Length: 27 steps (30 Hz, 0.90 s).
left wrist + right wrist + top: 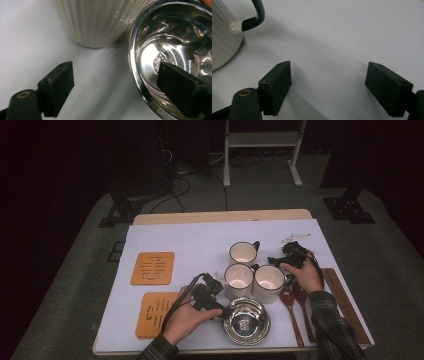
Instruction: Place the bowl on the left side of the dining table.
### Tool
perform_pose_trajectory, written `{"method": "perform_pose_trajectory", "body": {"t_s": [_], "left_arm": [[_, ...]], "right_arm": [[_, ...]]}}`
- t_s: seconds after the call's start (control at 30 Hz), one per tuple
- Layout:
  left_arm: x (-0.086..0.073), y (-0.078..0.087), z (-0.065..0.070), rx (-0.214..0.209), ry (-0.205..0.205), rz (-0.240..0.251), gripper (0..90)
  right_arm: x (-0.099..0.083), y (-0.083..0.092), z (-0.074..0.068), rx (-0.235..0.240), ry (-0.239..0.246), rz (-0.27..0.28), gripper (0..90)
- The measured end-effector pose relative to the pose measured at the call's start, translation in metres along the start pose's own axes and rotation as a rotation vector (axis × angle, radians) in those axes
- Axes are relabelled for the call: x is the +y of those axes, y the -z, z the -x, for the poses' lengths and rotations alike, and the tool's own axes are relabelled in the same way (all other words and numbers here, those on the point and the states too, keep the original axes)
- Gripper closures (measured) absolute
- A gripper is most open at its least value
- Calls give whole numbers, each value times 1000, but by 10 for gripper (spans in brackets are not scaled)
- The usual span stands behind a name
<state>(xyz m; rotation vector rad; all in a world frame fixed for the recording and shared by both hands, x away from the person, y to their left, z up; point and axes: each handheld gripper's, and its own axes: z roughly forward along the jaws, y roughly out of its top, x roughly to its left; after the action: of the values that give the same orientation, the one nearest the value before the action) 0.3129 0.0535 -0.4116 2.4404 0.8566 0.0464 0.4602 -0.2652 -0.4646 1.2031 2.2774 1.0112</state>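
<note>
A shiny steel bowl (pixel 246 321) sits near the table's front edge, just in front of two ribbed cream cups (pixel 238 279) (pixel 269 281); a third cup (pixel 243 253) stands behind them. My left gripper (pixel 221 308) is at the bowl's left rim. In the left gripper view the gripper (pixel 115 72) is open, one jaw inside the bowl (pixel 170 37) and the other outside over the white table, apart from the rim, with a cup (pixel 100 20) just beyond. My right gripper (pixel 274 261) stands open right of the cups; between its jaws (pixel 328 67) lies bare table, with a cup handle (pixel 255 17) off to the left.
Two wooden spoons (pixel 295 302) lie right of the bowl, under my right forearm, with dark chopsticks (pixel 342 300) farther right. Two orange coasters (pixel 153 268) (pixel 156 312) lie on the left of the white table cover (pixel 190 240).
</note>
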Motion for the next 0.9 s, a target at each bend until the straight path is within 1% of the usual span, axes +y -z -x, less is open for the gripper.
{"method": "perform_pose_trajectory", "body": {"t_s": [0.03,0.07,0.23,0.27,0.33,0.43,0.5,0.57,0.7,0.9], "left_arm": [[0,0,0,3,-3,-2,158],[0,-1,1,1,-2,-1,195],[1,-4,2,-11,-5,-18,248],[2,-5,2,-13,-2,-17,271],[2,-6,2,-4,-11,-21,299],[2,-8,2,1,4,-17,308],[2,-9,1,6,-1,-21,341],[2,-9,2,5,6,-14,363],[2,-10,2,2,7,2,407],[3,-12,5,-6,8,-7,476]], "right_arm": [[0,0,0,0,0,0,193],[0,0,0,0,1,1,194],[0,0,0,0,0,0,193],[0,0,0,0,0,0,193],[0,0,0,0,0,0,193],[0,0,0,0,0,0,194],[0,0,0,0,0,0,194],[0,0,0,0,0,0,193],[0,0,0,0,0,0,193],[0,0,0,0,0,0,194]]}}
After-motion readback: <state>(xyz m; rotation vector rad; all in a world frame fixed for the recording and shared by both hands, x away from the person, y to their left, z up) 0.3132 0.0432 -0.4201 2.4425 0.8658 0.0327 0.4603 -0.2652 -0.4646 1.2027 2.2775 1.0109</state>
